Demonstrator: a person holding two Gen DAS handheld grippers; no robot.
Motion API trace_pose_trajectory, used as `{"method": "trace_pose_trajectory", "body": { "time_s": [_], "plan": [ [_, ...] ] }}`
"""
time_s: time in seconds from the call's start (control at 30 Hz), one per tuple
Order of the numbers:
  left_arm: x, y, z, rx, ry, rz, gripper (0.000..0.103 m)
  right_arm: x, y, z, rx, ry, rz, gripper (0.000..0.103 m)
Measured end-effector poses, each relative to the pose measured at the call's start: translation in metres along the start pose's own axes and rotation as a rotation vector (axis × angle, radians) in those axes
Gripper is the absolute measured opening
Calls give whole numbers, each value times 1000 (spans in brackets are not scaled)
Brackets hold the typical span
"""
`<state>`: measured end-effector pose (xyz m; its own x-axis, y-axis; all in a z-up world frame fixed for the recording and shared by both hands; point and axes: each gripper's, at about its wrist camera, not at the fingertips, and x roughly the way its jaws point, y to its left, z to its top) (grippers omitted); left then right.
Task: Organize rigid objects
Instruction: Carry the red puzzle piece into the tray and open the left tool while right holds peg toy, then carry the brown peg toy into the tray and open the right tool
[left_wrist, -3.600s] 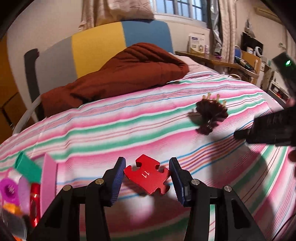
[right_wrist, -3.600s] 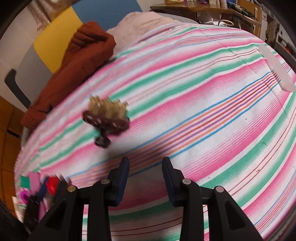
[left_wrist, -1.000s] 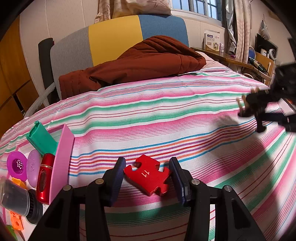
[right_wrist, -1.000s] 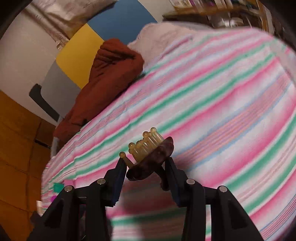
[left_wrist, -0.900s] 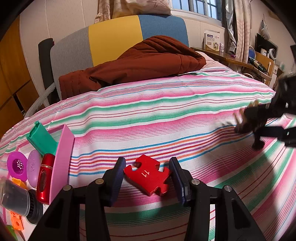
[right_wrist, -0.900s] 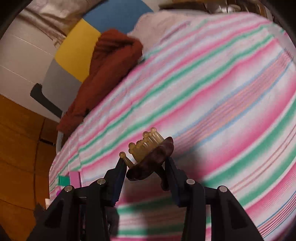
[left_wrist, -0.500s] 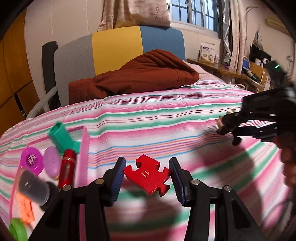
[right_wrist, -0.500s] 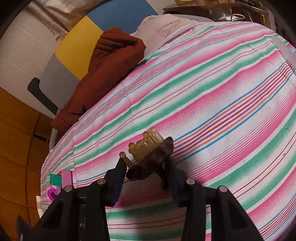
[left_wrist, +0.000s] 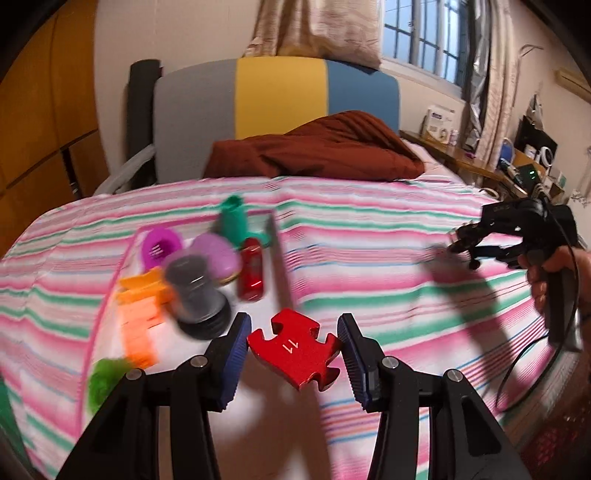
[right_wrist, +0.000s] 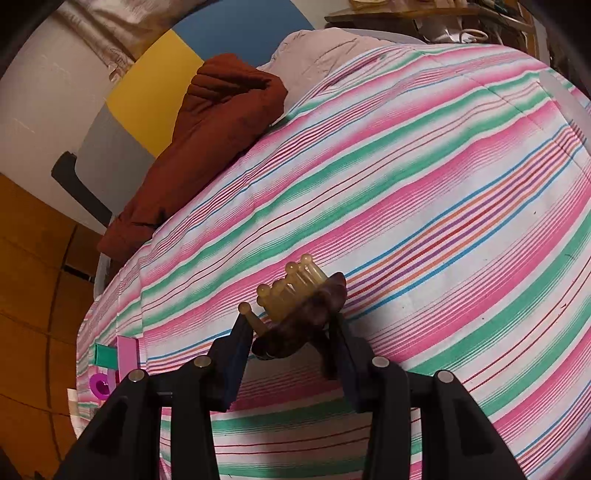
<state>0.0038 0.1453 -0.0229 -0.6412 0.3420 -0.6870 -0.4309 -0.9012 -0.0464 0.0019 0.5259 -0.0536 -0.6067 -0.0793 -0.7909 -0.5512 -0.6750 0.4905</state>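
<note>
1. The left gripper (left_wrist: 293, 347) is clamped on a red puzzle piece (left_wrist: 295, 347), one blue pad on each side edge; the piece lies roughly flat between the jaws, with a small white number on its top face.
2. The right gripper (right_wrist: 291, 332) is closed on a dark brown hair brush (right_wrist: 303, 321), whose amber, ball-tipped bristles point up and away from the jaws.
3. In the left wrist view, the red piece hangs above the near edge of a pink tray (left_wrist: 279, 266) lying on the striped bedspread (left_wrist: 369, 236).
4. The tray's contents are blurred: a red cylinder (left_wrist: 251, 273), a grey spool (left_wrist: 195, 291), a purple oval (left_wrist: 216, 254), a magenta cup (left_wrist: 162, 249), a green piece (left_wrist: 234, 223) and an orange clip (left_wrist: 142, 310). A fuzzy green thing (left_wrist: 103, 380) lies at the tray's near left corner.
5. To the right in the same view, a hand (left_wrist: 557, 273) holds the other gripper above the bedspread, well apart from the tray.
6. From the right wrist view, the brush is over bare striped bedspread (right_wrist: 443, 192), and the pink tray (right_wrist: 127, 354) shows only as a sliver far to the left.
7. A rust-brown quilt (left_wrist: 325, 147) is bunched at the head of the bed, against a grey, yellow and blue headboard (left_wrist: 280, 99).
</note>
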Motion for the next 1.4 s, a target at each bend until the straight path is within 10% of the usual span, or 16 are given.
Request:
{"method": "trace_pose_trajectory", "body": {
  "time_s": [0.37, 0.7, 1.4],
  "plan": [
    [9, 61, -34, -52, 101, 104, 52, -3, 11, -3, -58, -11, -6, 43],
    [-32, 68, -49, -84, -38, 118, 98, -3, 16, -8, -91, -4, -20, 43],
    [-70, 80, -71, -68, -53, 309, 103, -17, 139, -139, -421, 170, 277, 43]
  ]
}}
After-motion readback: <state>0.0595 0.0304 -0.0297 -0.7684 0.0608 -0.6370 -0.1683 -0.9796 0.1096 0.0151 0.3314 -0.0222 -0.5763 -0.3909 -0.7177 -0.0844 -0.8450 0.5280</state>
